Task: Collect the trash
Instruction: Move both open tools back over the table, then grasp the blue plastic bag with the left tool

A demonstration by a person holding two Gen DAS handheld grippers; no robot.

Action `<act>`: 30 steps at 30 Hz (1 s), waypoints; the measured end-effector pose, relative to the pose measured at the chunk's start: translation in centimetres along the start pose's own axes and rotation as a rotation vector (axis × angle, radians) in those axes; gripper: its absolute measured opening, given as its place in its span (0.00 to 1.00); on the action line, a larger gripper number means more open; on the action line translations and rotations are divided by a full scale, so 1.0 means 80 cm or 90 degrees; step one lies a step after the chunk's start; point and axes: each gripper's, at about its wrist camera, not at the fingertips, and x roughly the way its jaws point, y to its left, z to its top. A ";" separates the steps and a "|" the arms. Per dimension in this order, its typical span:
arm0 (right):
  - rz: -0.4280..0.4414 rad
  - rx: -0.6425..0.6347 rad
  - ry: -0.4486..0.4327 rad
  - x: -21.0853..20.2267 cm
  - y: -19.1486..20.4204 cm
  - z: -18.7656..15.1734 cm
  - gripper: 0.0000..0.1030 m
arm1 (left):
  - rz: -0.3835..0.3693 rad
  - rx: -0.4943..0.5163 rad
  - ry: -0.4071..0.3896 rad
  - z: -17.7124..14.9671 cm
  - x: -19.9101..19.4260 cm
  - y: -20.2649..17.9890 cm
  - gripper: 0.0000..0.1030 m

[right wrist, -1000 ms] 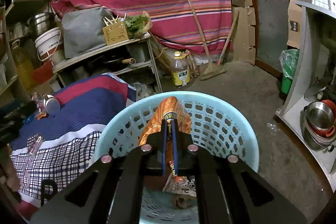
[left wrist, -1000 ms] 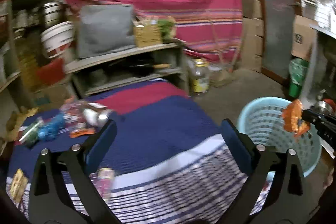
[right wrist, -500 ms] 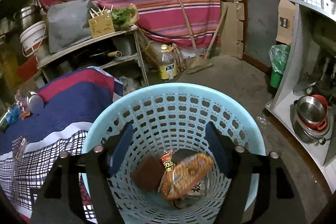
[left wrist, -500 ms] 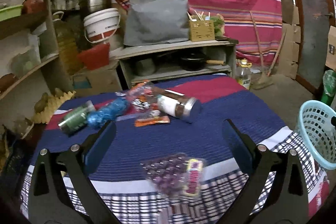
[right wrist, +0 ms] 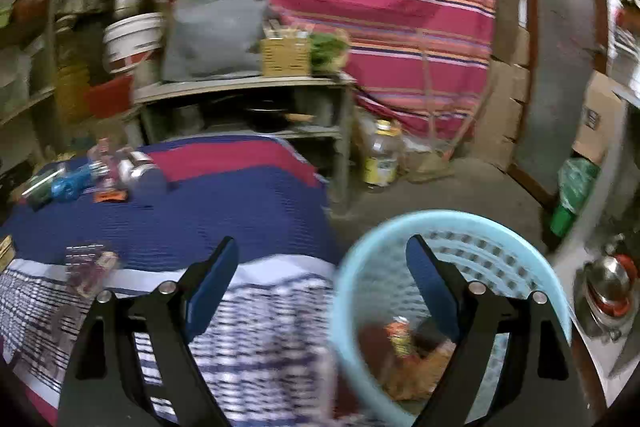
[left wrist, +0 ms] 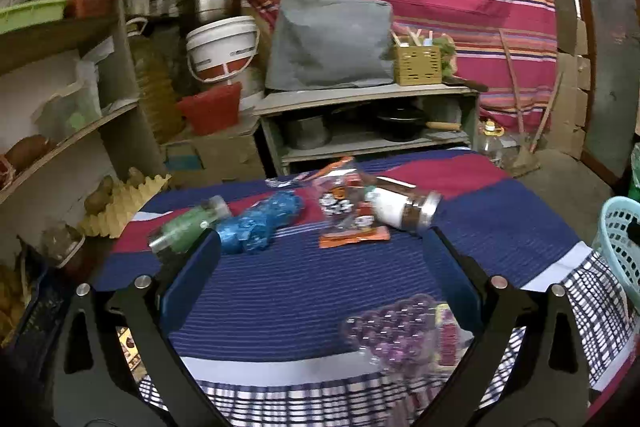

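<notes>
Right gripper (right wrist: 320,259): fingers just spread, empty, over basket (right wrist: 556,267) rim (wrappers (right wrist: 404,343) inside). Left gripper (left wrist: 320,251): fingers spread, empty, above tabletop (left wrist: 300,291) litter.

My left tool (left wrist: 320,255): black angular plastic arms, flat blue finger pads (left wrist: 190,277), round silver screws. My right tool (right wrist: 322,267): same black frame, blue pads, silver screws.
</notes>
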 end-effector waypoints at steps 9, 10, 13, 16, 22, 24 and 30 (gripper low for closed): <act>0.056 -0.041 0.002 0.028 0.100 0.012 0.82 | 0.033 -0.025 0.021 -0.009 0.026 0.061 0.95; 0.061 -0.047 0.004 0.034 0.113 0.014 0.82 | 0.036 -0.032 0.024 -0.010 0.029 0.070 0.95; 0.074 -0.056 0.005 0.043 0.140 0.016 0.82 | 0.042 -0.058 0.031 -0.011 0.038 0.095 0.95; 0.084 -0.068 0.006 0.051 0.162 0.024 0.82 | 0.050 -0.078 0.046 -0.011 0.048 0.116 0.95; 0.097 -0.065 0.009 0.066 0.197 0.055 0.82 | 0.028 -0.086 0.060 -0.014 0.073 0.144 0.95; 0.103 -0.066 0.001 0.069 0.209 0.060 0.82 | 0.014 -0.080 0.074 -0.021 0.090 0.152 0.94; 0.105 -0.084 0.010 0.101 0.250 0.063 0.82 | -0.002 -0.063 0.123 -0.031 0.145 0.169 0.94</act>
